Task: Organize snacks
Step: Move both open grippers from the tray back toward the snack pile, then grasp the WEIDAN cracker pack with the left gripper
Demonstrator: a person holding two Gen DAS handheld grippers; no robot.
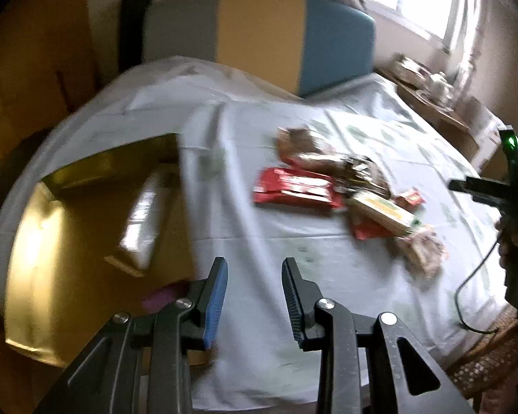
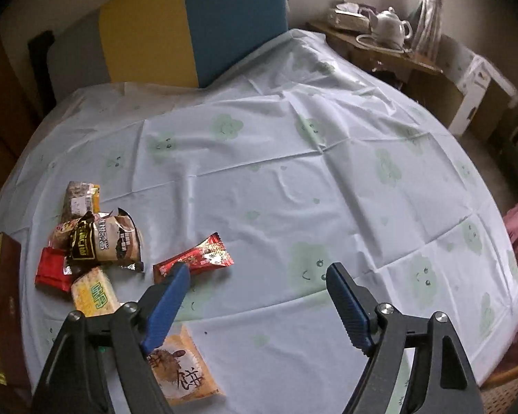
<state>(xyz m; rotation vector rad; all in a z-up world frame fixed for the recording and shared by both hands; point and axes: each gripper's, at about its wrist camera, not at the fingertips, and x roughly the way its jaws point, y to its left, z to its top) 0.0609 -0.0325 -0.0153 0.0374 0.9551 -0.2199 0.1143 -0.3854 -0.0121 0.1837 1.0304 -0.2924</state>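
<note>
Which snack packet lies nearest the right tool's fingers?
The orange packet with a dark round picture, directly beneath the right tool; the other packets lie farther out, the dark red wrapper lying alone.

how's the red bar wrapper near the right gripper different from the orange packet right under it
The red bar wrapper is long, narrow and dark red, with crimped ends; the orange packet is broader, squarish and pale orange with a round picture.

The red bar wrapper lies past the tip of the right gripper's blue finger, almost wholly in view; the orange packet sits nearer the camera, partly hidden behind that finger.

Both lie flat on the tablecloth, ungripped.
</note>
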